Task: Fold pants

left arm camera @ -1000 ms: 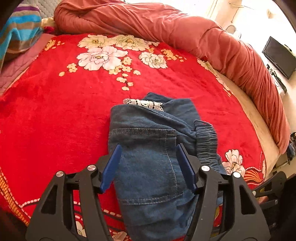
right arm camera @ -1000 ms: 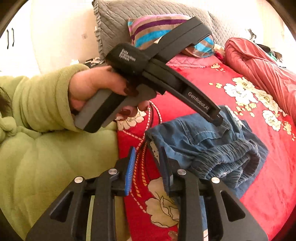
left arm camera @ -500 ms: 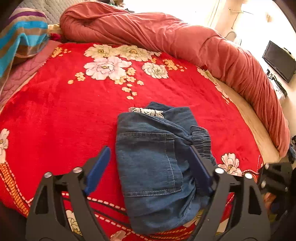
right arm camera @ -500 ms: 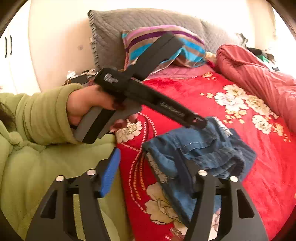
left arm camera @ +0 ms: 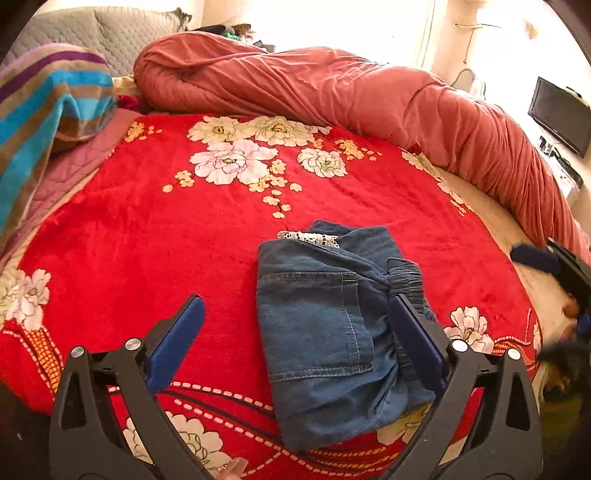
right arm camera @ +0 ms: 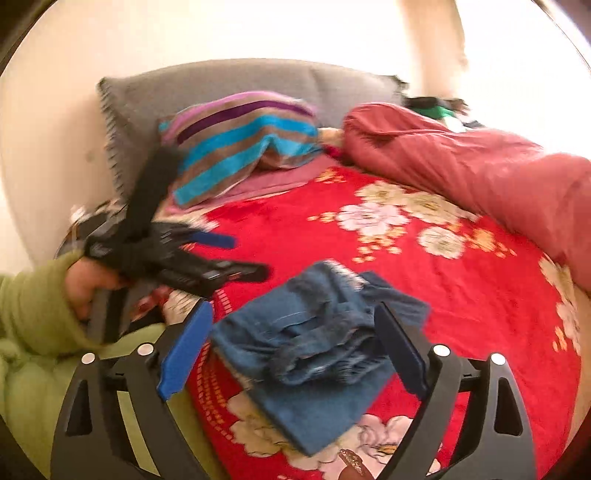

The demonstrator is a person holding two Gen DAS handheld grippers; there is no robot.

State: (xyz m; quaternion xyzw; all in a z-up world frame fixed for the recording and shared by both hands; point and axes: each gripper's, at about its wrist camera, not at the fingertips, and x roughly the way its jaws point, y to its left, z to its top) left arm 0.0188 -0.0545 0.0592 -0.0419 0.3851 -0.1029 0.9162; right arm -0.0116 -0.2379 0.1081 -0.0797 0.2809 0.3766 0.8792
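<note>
The blue denim pants (left arm camera: 332, 332) lie folded into a compact bundle on the red floral blanket (left arm camera: 147, 236), back pocket up, elastic waistband bunched on the right. My left gripper (left arm camera: 295, 339) is wide open and empty above the near edge of the bundle. My right gripper (right arm camera: 295, 343) is wide open and empty, hovering near the bundle (right arm camera: 310, 343). The left gripper also shows, blurred, in the right wrist view (right arm camera: 236, 258), held by a hand in a green sleeve. The right gripper shows at the right edge of the left wrist view (left arm camera: 550, 262).
A rolled salmon-red duvet (left arm camera: 369, 88) runs along the far side of the bed. A striped pillow (left arm camera: 44, 103) and grey quilted cushion (left arm camera: 122, 33) sit at the head. A dark screen (left arm camera: 557, 114) hangs on the right wall. My green-clad lap (right arm camera: 44, 387) is at the bed's near edge.
Both grippers have opened wide and pulled back and up from the pants. The folded bundle stays on the blanket.
</note>
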